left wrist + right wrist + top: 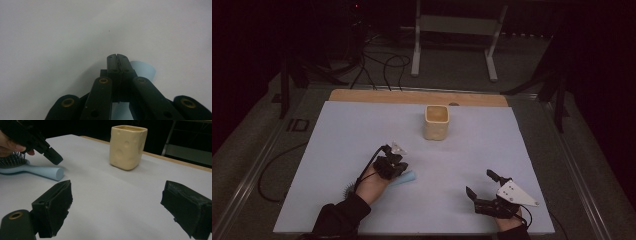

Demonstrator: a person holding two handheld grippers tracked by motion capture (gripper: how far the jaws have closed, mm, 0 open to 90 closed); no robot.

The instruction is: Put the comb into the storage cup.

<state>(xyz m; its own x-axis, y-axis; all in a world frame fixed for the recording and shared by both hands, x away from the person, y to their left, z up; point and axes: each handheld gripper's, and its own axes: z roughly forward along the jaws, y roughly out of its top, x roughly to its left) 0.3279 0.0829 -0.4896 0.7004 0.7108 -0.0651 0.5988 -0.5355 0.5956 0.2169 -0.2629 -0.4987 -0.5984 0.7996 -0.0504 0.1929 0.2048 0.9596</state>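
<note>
A light blue hairbrush lies on the white sheet, its handle end pointing right and its dark bristles under the person's left hand. My left gripper hangs just over the handle with its jaws pressed together and nothing between them; its tip stands slightly above the handle. My right gripper rests near the front right of the sheet, jaws wide apart and empty. A cream square cup stands upright toward the back middle.
The white sheet covers the table, with a wooden strip along its far edge. Cables and a metal stand lie on the floor beyond. The cup rises ahead of the right gripper.
</note>
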